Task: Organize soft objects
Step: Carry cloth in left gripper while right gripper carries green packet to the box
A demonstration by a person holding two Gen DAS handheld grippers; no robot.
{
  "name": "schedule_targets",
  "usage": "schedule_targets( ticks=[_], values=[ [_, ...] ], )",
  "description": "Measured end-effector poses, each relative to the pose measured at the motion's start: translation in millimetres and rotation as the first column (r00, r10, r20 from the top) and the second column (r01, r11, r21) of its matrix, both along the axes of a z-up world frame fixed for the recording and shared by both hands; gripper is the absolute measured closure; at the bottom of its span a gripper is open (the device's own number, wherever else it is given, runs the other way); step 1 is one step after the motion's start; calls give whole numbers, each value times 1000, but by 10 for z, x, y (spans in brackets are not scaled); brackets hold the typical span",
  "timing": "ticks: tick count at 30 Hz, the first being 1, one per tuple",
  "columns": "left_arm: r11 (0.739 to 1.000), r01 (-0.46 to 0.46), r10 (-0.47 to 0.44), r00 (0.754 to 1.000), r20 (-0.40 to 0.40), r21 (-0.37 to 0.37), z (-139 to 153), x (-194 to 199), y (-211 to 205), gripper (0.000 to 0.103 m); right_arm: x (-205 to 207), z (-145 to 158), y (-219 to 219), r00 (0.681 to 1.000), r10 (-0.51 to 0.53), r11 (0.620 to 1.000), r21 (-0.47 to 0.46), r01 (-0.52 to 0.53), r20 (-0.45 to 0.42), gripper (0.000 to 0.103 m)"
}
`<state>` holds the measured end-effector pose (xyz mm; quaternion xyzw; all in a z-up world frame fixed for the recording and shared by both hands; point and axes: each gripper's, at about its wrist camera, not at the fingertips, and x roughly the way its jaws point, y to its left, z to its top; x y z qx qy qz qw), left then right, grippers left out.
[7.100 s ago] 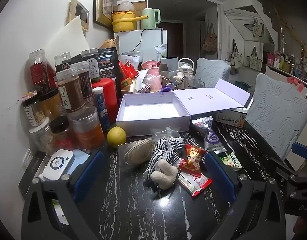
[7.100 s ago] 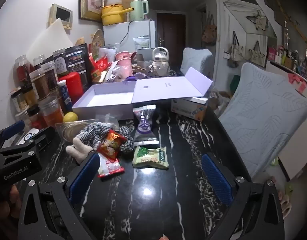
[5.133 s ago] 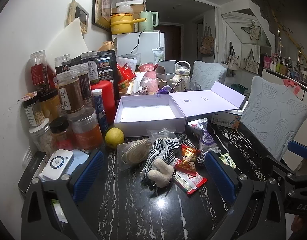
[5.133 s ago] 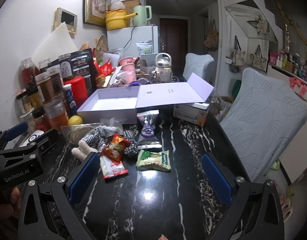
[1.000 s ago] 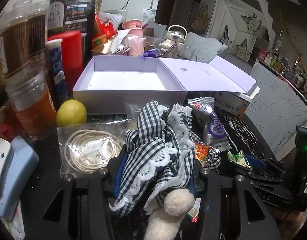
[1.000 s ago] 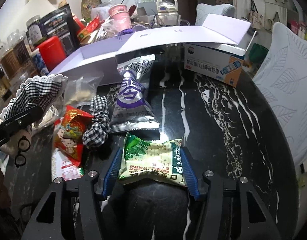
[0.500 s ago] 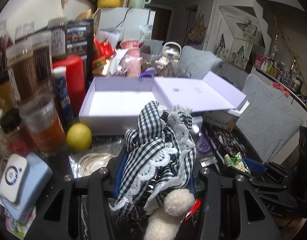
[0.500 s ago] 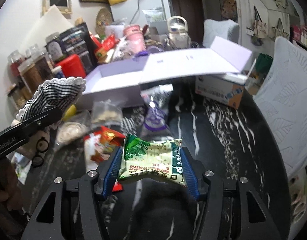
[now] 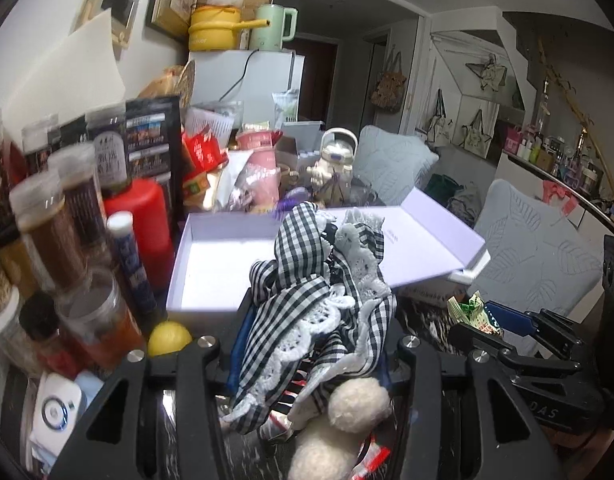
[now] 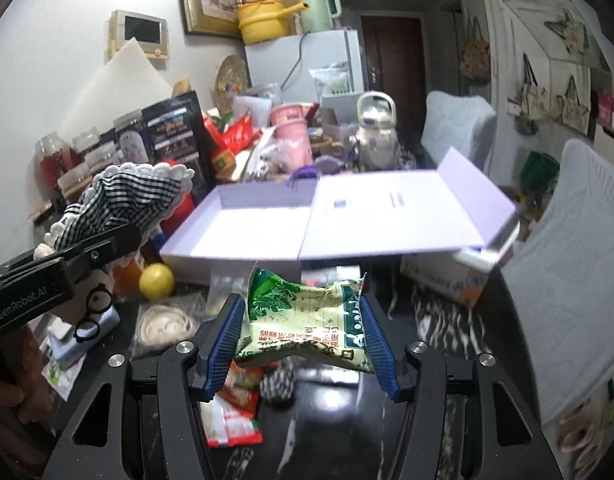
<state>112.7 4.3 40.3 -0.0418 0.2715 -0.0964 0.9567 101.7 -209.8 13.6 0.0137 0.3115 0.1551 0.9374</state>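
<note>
Checked black-and-white cloth with lace trim, part of a plush toy [image 9: 319, 320], was seen in the left wrist view, clamped between the closed jaws of the left gripper [image 9: 311, 344] and held clear of the table. Just beyond it an open lilac box [image 9: 211, 264] was seen, its tray bare and its lid folded back. Jars [image 9: 55, 232] and a lemon [image 9: 169, 338] were crowded along the left.

In the right wrist view a green snack packet [image 10: 307, 320] was pinched between the blue pads of the right gripper [image 10: 303, 328], the jaws closed on its two ends, and was held above the table in front of the box [image 10: 251, 232]. Nothing had yet been placed in the box, so the task was judged to be at an early stage: both held items remained to be put in, and a red packet [image 10: 235, 420] and a small checked piece [image 10: 279, 384] were left on the table. Black marble with white veins [image 10: 447, 320] was made out as the tabletop. A fridge [image 10: 303, 64], padded chairs and hanging bags were seen in the cluttered room.
</note>
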Motion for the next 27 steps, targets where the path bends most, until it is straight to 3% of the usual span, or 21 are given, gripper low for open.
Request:
schedule_targets(
  ticks=[15, 27],
  values=[
    [999, -31, 27, 995, 98, 41, 375, 669, 85, 56, 654, 491, 114, 993, 69, 997, 27, -71, 96, 45],
    [997, -58, 53, 995, 89, 54, 329, 1311, 256, 56, 1269, 625, 389, 983, 126, 991, 32, -131, 130, 45]
  ],
)
